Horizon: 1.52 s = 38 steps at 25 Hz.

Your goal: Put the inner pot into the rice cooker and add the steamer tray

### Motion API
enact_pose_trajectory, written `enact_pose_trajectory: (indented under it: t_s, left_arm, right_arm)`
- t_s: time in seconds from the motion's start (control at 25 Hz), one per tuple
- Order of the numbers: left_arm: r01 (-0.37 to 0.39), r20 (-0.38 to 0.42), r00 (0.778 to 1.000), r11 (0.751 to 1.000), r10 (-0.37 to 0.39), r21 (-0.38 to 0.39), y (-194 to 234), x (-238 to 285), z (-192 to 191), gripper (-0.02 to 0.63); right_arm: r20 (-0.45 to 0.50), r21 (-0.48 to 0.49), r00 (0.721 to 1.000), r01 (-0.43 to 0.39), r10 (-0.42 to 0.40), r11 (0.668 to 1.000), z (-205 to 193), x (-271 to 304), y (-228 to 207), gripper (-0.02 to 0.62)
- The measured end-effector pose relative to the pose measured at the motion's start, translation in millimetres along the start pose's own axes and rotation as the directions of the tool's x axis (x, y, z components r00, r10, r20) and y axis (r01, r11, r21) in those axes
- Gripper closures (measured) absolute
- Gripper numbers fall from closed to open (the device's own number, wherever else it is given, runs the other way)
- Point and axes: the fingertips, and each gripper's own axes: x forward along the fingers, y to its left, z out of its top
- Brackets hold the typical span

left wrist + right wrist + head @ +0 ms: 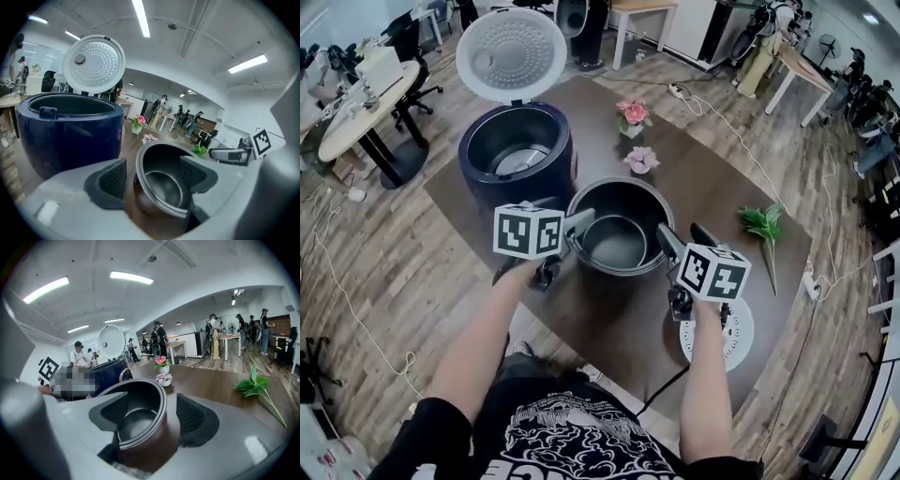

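Note:
The dark inner pot [617, 236] stands empty on the brown table [703, 178], in front of the navy rice cooker [516, 142], whose white lid [510, 54] is swung up. My left gripper [579, 225] straddles the pot's left rim, one pad [112, 180] outside the wall and the other inside, with a gap showing. My right gripper [667, 242] straddles the right rim in the same way; its outer pad [192, 416] stands off the wall. Both are open. The white perforated steamer tray [733, 339] lies on the table under my right hand.
Two small flower pots [633, 116] [642, 160] stand behind the inner pot, and a green leafy sprig [763, 225] lies to the right. A white cable [741, 150] runs over the floor at the table's far right. Desks, chairs and people fill the room beyond.

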Motion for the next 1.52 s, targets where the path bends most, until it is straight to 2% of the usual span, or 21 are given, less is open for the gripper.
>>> enact_pose_trajectory:
  t_s: [0.24,0.44,0.68,0.8,1.04,1.36,1.52]
  left_arm:
    - [0.013,-0.034,0.999,0.999,-0.015,-0.037,6.8,12.0,-12.4,0.239]
    - [0.057,-0.054,0.997,0.997,-0.060,-0.061,11.0,23.5,-19.1,0.256]
    - [0.104,-0.094,0.990,0.994,-0.106,-0.035,8.8,35.4,-21.7,0.268]
    - [0.117,-0.101,0.988,0.993,-0.119,-0.028,8.1,37.6,-21.8,0.299]
    - [0.129,-0.128,0.983,0.991,-0.134,-0.043,8.0,42.4,-28.2,0.344]
    - [0.120,-0.147,0.981,0.992,-0.124,-0.033,14.4,38.0,-32.6,0.433]
    - [0.121,-0.151,0.981,0.992,-0.124,-0.031,14.4,36.8,-32.7,0.440]
  right_arm:
    - [-0.050,0.034,0.999,-0.002,0.004,0.999,-20.3,18.1,4.1,0.293]
    - [-0.090,0.059,0.995,0.043,-0.038,0.997,-35.0,27.0,4.2,0.299]
    - [-0.123,0.095,0.985,0.130,-0.118,0.987,-46.7,30.1,-4.2,0.325]
    - [-0.120,0.113,0.979,0.179,-0.165,0.977,-50.9,27.4,-7.0,0.348]
    - [-0.131,0.155,0.973,0.210,-0.190,0.965,-63.1,24.4,-3.9,0.362]
    - [-0.130,0.168,0.963,0.255,-0.235,0.952,-66.7,22.0,0.6,0.435]
    - [-0.139,0.178,0.957,0.275,-0.253,0.945,-66.6,22.6,-0.6,0.446]
